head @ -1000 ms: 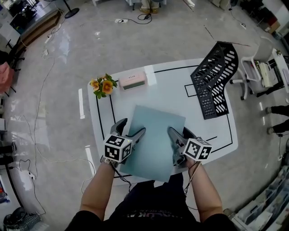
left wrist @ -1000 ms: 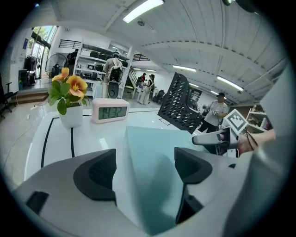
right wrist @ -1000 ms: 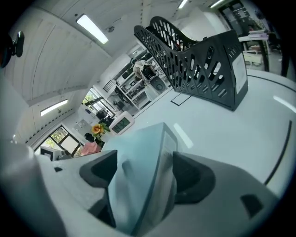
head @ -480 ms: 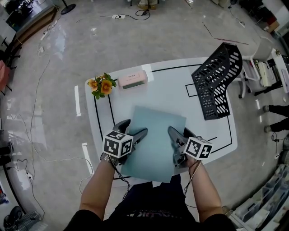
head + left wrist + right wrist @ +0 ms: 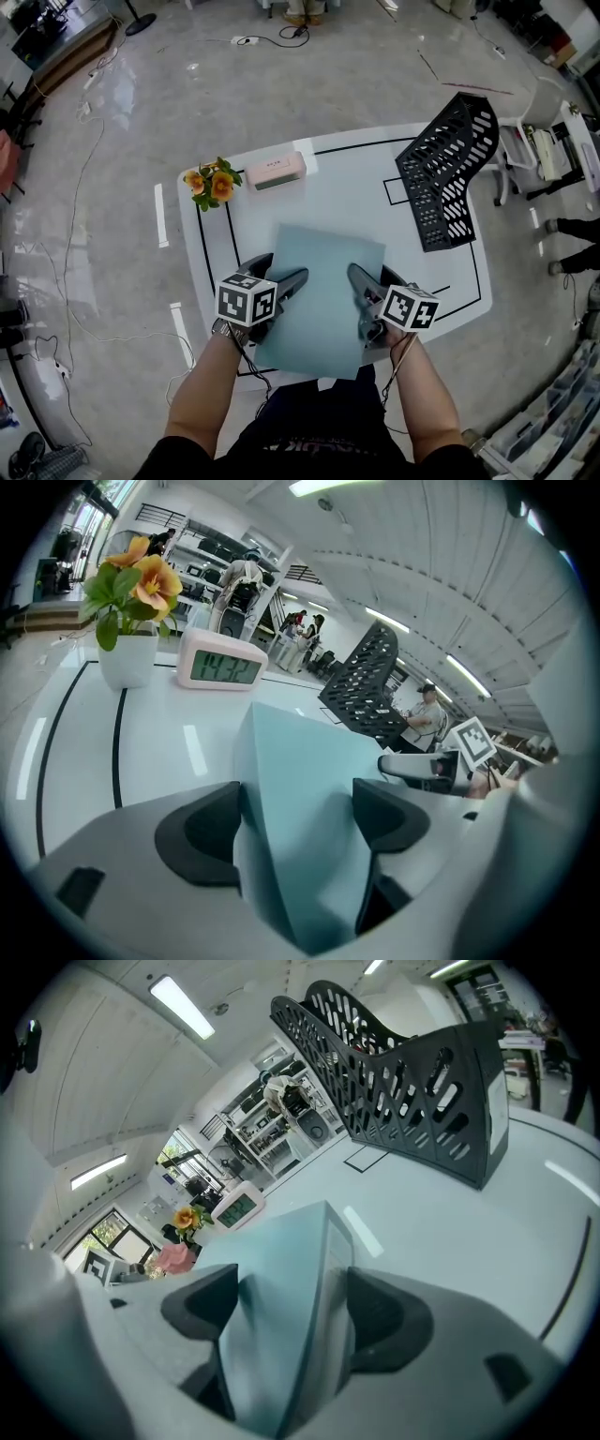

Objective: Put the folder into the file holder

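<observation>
Between both pairs of jaws sat the folder [image 5: 323, 281]: the left gripper [image 5: 279, 272] clamped its left edge and the right gripper [image 5: 370, 275] its right, probably so the thin sheet would not sag. Well beyond the right jaws, the file holder [image 5: 445, 169] stood on the counter [image 5: 356, 178].

Smooth and matt across the pale folder [image 5: 323, 272], hard black perforated plastic in the file holder [image 5: 441, 178], glossy and reflective on the white table [image 5: 356, 192] and the polished grey floor [image 5: 141, 122].

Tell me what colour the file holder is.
The file holder is black, slotted; clearest in the right gripper view.
</observation>
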Tool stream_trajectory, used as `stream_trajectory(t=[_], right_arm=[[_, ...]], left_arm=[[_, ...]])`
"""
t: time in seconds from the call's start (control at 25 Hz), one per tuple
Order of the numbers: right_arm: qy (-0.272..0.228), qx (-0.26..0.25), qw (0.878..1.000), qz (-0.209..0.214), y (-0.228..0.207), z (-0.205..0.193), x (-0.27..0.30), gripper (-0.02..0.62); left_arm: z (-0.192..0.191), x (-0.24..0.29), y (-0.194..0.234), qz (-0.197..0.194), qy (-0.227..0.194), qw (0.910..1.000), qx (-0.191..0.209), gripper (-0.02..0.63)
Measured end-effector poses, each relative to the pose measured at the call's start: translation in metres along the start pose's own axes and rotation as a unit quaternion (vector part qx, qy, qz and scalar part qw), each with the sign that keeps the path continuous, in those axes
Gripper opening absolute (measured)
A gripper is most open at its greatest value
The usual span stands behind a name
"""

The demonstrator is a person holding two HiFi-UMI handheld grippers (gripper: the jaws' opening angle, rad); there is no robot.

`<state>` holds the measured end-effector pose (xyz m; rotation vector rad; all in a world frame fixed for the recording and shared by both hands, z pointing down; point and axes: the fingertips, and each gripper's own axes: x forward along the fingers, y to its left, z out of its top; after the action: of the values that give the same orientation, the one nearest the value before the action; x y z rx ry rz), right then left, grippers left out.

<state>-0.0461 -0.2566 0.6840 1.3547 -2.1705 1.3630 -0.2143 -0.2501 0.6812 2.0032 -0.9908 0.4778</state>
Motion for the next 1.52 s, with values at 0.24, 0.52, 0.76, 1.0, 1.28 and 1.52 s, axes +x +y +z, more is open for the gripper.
stream_trajectory(t=[0.24,0.52,0.76,1.0,1.28,1.52], right_arm=[[-0.033,-0.047,0.998,0.008,0.023,0.024,-0.011,0.359],[-0.087,-0.118,0.989,0.018,0.065,0.059,-0.042,0.359],[-0.146,-0.192,0.970,0.023,0.103,0.085,-0.079,0.359],[-0.195,-0.265,0.944,0.019,0.134,0.098,-0.119,0.359],[-0.241,-0.340,0.909,0.019,0.157,0.094,-0.161,0.359],[-0.249,-0.341,0.905,0.043,0.158,0.085,-0.184,0.359]], left_arm=[[0.022,-0.016,-0.009,0.007,-0.047,0.9987,0.019,0.376],[0.059,-0.052,-0.033,0.019,-0.102,0.9922,0.069,0.377],[0.087,-0.086,-0.060,0.030,-0.157,0.9796,0.122,0.377],[0.102,-0.119,-0.090,0.043,-0.202,0.9631,0.172,0.377],[0.099,-0.150,-0.119,0.057,-0.267,0.9398,0.206,0.377],[0.082,-0.160,-0.135,0.067,-0.286,0.9346,0.201,0.376]])
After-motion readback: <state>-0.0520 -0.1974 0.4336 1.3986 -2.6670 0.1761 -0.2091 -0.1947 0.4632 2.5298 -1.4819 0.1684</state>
